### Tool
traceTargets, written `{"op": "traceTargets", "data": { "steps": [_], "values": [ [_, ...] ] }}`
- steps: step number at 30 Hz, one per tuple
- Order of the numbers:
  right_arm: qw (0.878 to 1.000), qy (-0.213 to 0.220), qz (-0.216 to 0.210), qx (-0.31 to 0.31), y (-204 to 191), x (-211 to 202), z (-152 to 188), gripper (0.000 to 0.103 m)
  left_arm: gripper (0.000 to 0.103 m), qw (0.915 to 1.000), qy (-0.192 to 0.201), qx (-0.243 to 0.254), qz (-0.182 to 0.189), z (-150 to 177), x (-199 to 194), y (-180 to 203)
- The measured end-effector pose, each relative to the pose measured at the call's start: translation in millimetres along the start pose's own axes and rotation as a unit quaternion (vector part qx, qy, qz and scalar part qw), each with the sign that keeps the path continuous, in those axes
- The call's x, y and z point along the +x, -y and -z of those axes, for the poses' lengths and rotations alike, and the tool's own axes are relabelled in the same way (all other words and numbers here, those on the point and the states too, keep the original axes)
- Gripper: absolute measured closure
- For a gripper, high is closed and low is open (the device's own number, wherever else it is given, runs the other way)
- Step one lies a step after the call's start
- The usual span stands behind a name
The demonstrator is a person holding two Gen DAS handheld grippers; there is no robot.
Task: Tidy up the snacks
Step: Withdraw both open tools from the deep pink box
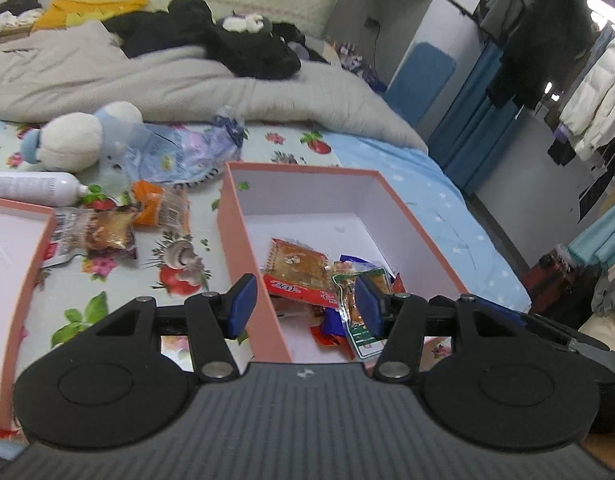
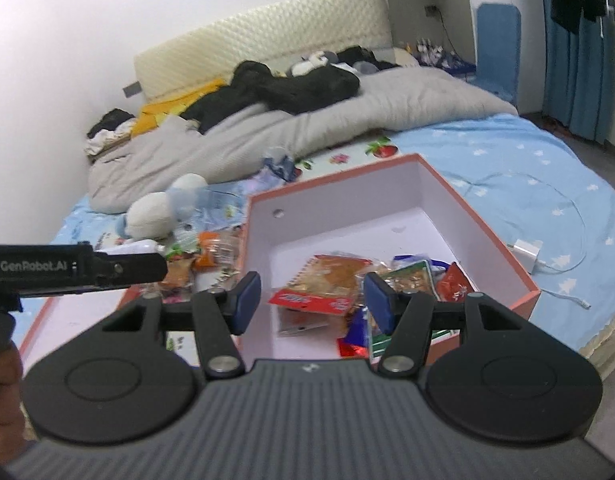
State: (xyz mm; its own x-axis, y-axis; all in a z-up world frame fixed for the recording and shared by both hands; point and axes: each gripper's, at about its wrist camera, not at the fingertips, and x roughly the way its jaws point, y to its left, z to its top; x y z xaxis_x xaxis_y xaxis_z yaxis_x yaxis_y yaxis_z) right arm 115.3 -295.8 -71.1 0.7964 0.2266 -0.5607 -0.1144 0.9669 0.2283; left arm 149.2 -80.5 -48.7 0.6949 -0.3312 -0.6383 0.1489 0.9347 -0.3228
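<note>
on the bed, between the two pink boxes, a few wrapped snacks wait on the flowered sheet: a brown-and-gold packet just beside the left-hand box lid and an orange packet touching it on the far side. the rest are heaped in the near corner of the open pink box, a flat red-edged cake packet on top, a green-labelled pouch and some red and blue foil wrappers under and beside it.

the left gripper hangs above the near wall of that box, its fingers released and spread with nothing between them. the right gripper hovers over the same heap, fingers likewise parted and empty.

these packets look light, thin and crinkly; the film is likely slick, and the cakes inside soft enough to crush. i'd judge the best hold is across a sealed end seam or a flat edge, with a gentle close, not a squeeze over the puffed middle. the two loose ones lie flat on soft bedding, so a finger may need to slip under an edge. the white tube and plush toy nearby are not snacks
</note>
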Motion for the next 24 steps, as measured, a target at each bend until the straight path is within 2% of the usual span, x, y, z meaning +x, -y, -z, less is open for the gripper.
{"op": "traceTargets", "data": {
  "steps": [6, 16, 20, 24],
  "values": [
    [1.000, 0.004, -0.023, 0.001, -23, -14, 16, 0.044, 0.043, 0.9997, 0.018, -0.004, -0.015, 18, -39, -12],
    [0.997, -0.006, -0.071, -0.026, -56, -19, 36, 0.044, 0.043, 0.9976, 0.029, -0.032, -0.055, 50, -73, -37],
    [0.996, -0.013, -0.078, -0.037, -67, -21, 47, 0.044, 0.037, 0.9965, 0.033, -0.039, -0.066, 65, -85, -48],
    [0.996, -0.028, -0.074, -0.036, -78, -17, 61, 0.044, 0.037, 0.9959, 0.028, -0.044, -0.073, 78, -88, -64]
  ]
}}
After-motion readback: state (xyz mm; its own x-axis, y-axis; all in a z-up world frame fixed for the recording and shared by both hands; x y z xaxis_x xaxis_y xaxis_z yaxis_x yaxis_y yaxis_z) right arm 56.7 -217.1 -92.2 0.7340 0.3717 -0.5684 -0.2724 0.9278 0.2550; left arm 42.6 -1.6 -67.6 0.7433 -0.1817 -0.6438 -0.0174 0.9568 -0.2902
